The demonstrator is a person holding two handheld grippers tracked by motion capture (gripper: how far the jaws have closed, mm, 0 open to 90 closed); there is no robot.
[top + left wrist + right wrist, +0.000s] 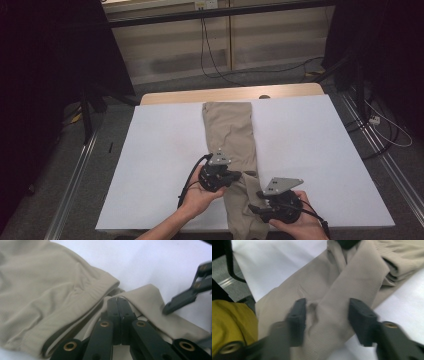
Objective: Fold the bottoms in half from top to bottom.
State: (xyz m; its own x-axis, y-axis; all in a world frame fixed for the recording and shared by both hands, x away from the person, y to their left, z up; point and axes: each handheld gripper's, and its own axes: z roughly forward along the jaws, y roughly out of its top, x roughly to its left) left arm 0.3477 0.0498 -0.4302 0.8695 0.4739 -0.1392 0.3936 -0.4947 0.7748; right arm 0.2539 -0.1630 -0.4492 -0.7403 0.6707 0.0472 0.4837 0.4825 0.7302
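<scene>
Trousers point(230, 131) lie lengthwise on the white tabletop point(160, 150); the left gripper point(118, 302) has its fingers clenched on a fold, while the right gripper point(327, 315) straddles the cloth with its fingers released. That thin pinch could slip if pulled.

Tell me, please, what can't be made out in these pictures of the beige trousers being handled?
- Trousers: near end cut off by the high view's bottom edge.
- Left gripper: shut on a fold; cloth hides what lies beneath.
- Right gripper: jaws blurred; contact with the cloth unclear.

Bare table point(165, 150) beside trousers point(230, 125)
</scene>
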